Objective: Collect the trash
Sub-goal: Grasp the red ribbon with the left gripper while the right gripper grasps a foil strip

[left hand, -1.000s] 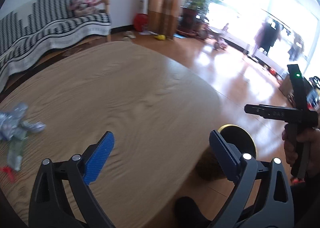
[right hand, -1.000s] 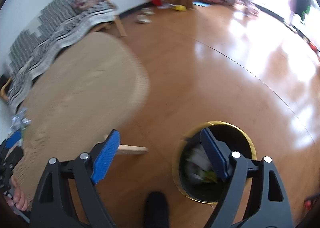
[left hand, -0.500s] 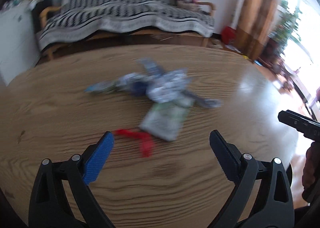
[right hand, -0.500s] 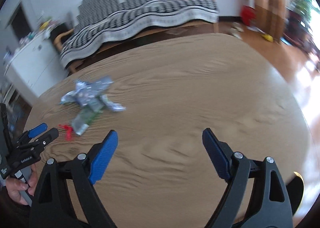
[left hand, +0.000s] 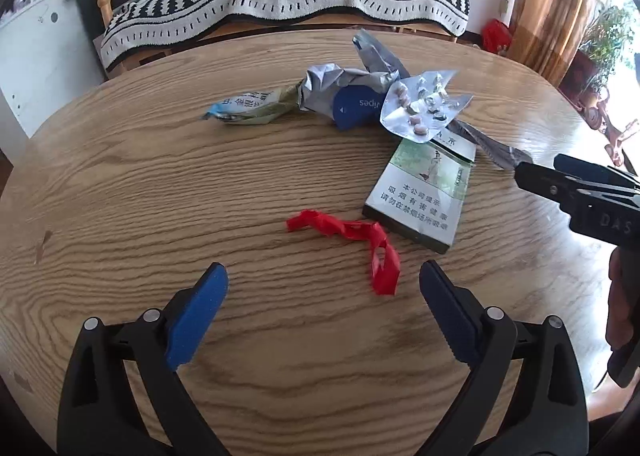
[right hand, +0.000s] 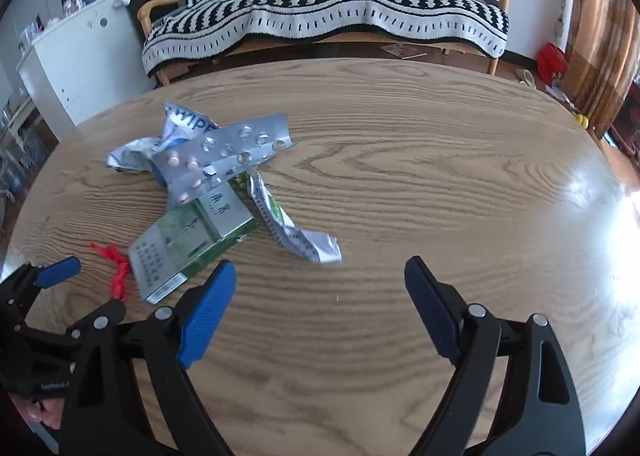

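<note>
Hovering with jaws spread and empty, the left gripper (left hand: 323,298) and right gripper (right hand: 320,296) face the trash on the table (left hand: 120,184), where the thin red strip (left hand: 352,244) could slip flat under closing pads.

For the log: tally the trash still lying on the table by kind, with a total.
Crumpled wrappers: 3 (wipes pack, green-and-blue packet, printed wrapper)
Blister pill sheet: 1
Cigarette box: 1
Red plastic strip: 1
Total: 6
</note>
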### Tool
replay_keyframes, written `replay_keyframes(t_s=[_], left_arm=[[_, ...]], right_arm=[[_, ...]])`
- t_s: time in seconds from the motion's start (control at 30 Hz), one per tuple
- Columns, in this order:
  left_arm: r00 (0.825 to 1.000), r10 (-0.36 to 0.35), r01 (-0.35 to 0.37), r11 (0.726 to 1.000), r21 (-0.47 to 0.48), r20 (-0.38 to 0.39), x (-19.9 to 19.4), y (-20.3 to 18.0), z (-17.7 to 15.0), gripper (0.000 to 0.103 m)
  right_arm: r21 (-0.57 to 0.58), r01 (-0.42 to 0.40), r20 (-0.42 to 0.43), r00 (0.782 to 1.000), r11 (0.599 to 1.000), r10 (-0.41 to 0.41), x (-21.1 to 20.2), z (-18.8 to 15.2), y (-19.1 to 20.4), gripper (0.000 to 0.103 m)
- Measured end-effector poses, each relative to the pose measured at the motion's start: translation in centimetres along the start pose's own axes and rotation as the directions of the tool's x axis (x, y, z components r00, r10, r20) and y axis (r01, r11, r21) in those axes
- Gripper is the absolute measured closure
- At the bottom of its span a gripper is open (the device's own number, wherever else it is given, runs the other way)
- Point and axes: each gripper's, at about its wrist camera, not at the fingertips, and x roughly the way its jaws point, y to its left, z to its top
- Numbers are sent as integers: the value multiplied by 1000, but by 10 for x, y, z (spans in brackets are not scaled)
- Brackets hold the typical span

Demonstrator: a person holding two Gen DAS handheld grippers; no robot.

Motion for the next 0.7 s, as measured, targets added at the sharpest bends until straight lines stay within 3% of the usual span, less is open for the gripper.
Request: replay_keyframes(t_s=[0.17, 0.33, 0.4, 0.47, 0.53, 0.6, 0.7], left_arm=[[1000, 24, -24, 1000, 10, 9, 8, 0, 4, 9], [999, 45, -46, 999, 11, 19, 10, 1, 5, 14], [999, 46, -47, 999, 15, 28, 8, 0, 5, 22], [999, 44, -45, 999, 24, 33, 5, -1, 4, 34], [999, 40, -41, 999, 36, 35, 3, -3, 5, 50], [998, 40, -41, 998, 45, 38, 0, -5, 4, 76], [999, 27, -28, 999, 41, 29, -1, -3, 5, 92]], right_arm=[[-51, 12, -2, 1000, 999, -12, 20, 9, 3, 21], [-88, -2, -12, 1000, 996, 1, 33, 16, 7, 37], [-117, -8, -8, 1000, 993, 7, 34, 17, 11, 44], [-135, -26, -11, 1000, 991, 24, 33, 18, 15, 59], [-152, -44, -25, 999, 987, 41, 31, 17, 20, 81], [-170, -45, -30, 999, 984, 41, 27, 14, 24, 89], [-185, -53, -30, 998, 981, 48, 16, 8, 26, 89]])
